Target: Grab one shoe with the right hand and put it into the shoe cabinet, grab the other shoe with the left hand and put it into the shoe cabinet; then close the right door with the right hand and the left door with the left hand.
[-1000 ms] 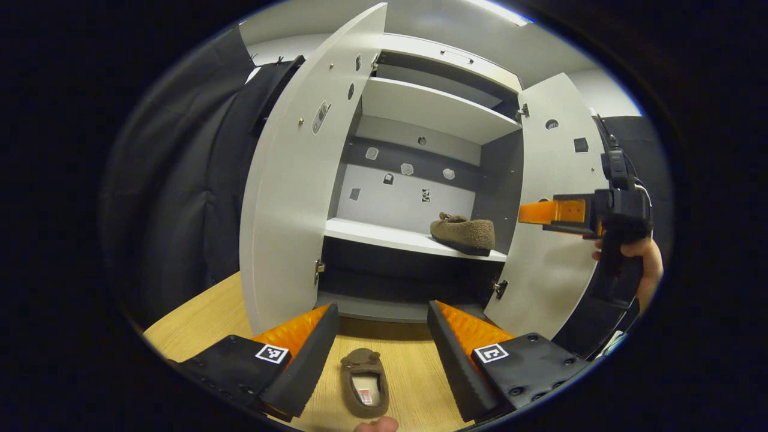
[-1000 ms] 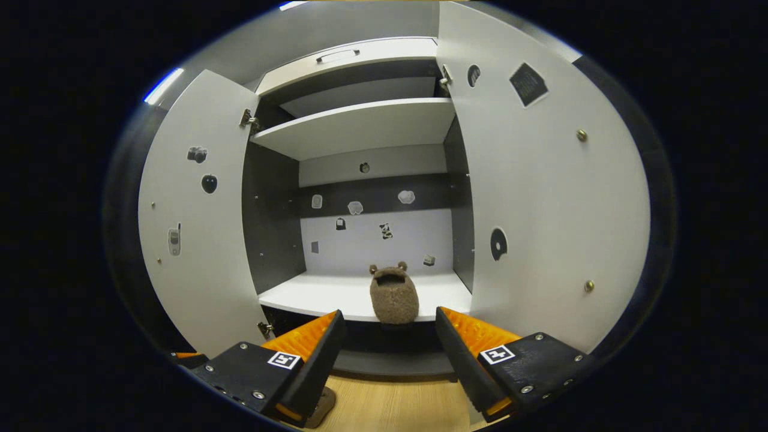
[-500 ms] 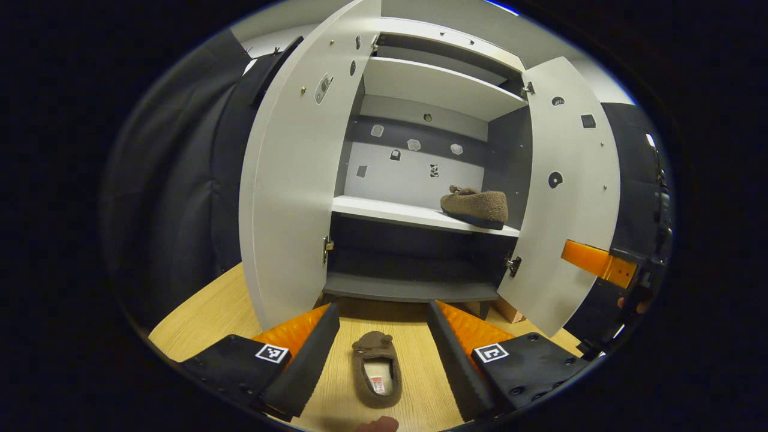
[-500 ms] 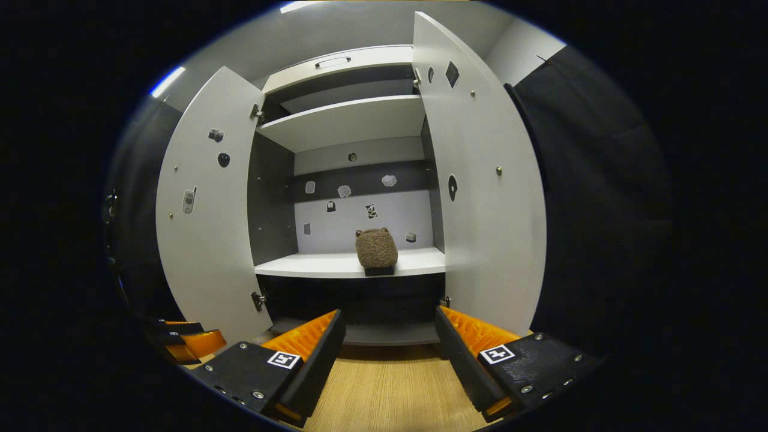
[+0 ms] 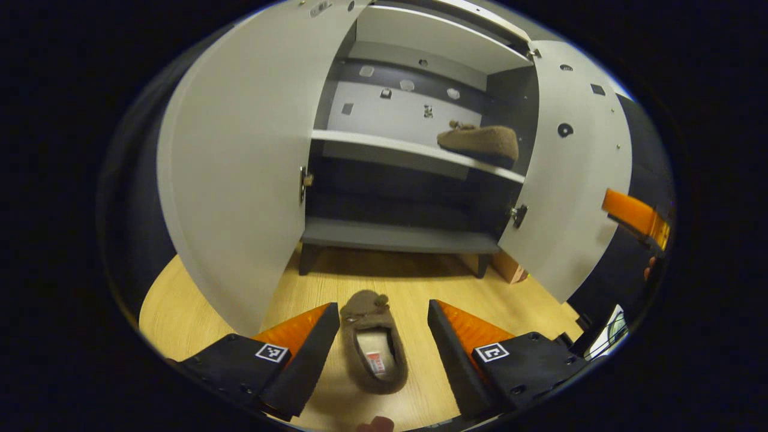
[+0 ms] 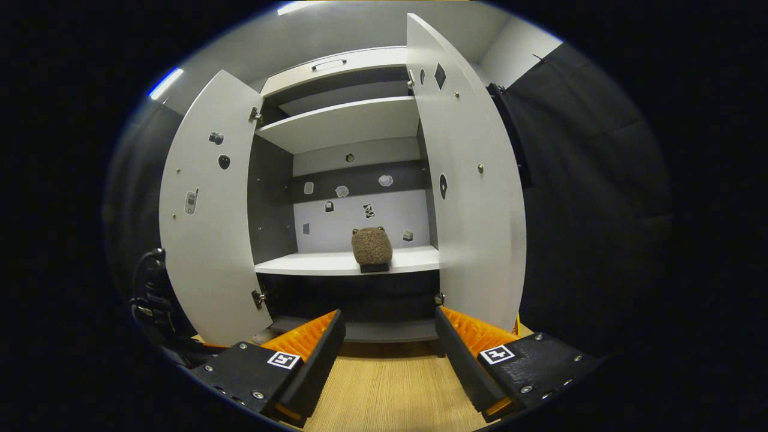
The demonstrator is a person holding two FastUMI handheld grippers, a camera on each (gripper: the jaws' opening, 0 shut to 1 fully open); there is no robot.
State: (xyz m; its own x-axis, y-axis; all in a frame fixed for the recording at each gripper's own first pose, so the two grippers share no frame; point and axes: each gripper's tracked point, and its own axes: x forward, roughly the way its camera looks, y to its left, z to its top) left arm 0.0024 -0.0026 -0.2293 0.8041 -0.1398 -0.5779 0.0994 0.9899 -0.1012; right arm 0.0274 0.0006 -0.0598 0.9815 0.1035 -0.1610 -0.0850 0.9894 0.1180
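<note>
- Closest to you: your left tool is spread wide and hanging over the second shoe, which sits on the wooden floor between the two fingers. Nothing's pinching it yet as far as I can tell, so that pickup isn't done.
- Your right tool is spread too and empty, pointed straight at the shoe cabinet from a bit back. Its shoe job looks finished to me.
- Next out, both doors are wide open: the left door swings right beside your left tool, and the right door stands off to the side of your right one. Neither is closed, so both door steps are left.
- Farthest in: the first shoe is already parked on the middle shelf, toward the right end.
- So I'd call it roughly a quarter done: one shoe in, one on the floor, two doors to go.
</note>
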